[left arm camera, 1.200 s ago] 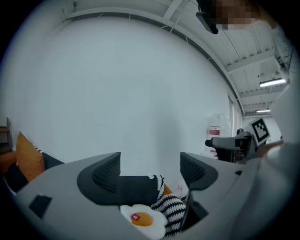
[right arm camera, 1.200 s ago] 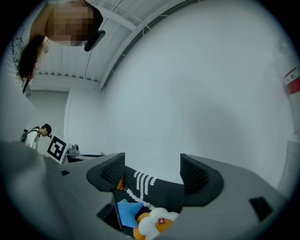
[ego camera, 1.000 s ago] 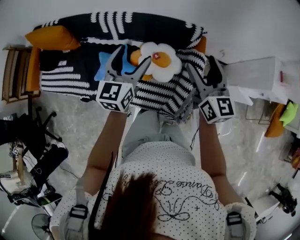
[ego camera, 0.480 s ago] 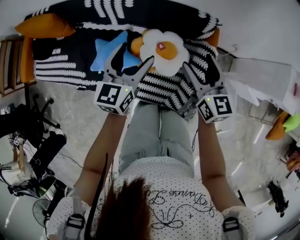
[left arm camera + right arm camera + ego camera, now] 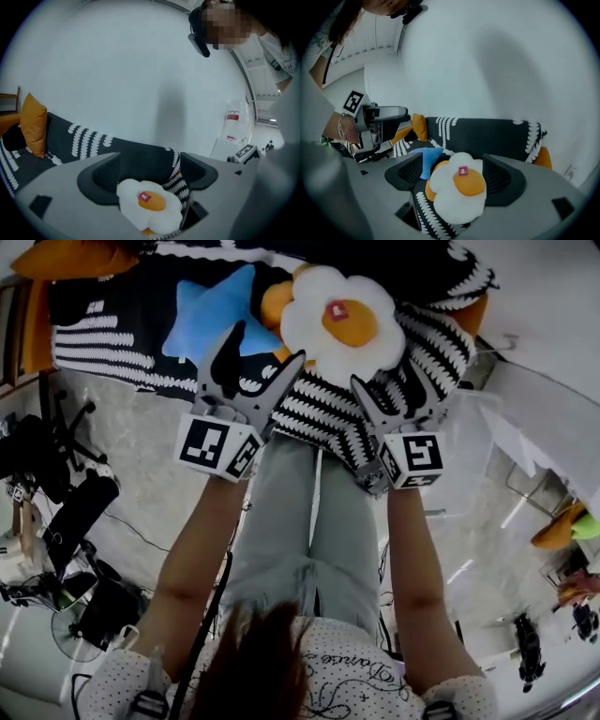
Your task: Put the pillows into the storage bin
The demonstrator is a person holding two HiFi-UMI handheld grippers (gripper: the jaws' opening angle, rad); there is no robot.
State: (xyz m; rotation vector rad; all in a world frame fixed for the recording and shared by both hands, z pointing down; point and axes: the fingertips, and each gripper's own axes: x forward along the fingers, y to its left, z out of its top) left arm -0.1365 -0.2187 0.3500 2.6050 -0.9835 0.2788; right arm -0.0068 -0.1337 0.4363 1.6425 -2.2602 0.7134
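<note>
A fried-egg pillow (image 5: 342, 324) lies on the black-and-white striped sofa (image 5: 103, 352), partly over an orange pillow (image 5: 272, 304), with a blue star pillow (image 5: 211, 320) to its left. My left gripper (image 5: 266, 345) hovers open just short of the egg pillow (image 5: 150, 206), between it and the star. Also open, my right gripper (image 5: 394, 381) is near the egg's lower right edge; its jaws have just been opening, with nothing pressed between them. The egg pillow (image 5: 459, 192) and the star (image 5: 429, 159) sit ahead of the right gripper (image 5: 454, 176). No storage bin shows.
Another orange pillow (image 5: 66, 257) leans at the sofa's left end. Black chair legs, cables and gear (image 5: 56, 512) crowd the floor on the left. White furniture (image 5: 553, 418) stands to the right of the sofa, and the person's legs (image 5: 300, 521) are below the grippers.
Both grippers have sunk toward the sofa, and the pillows now appear larger and closer. The right jaws stand slightly wider than before.
</note>
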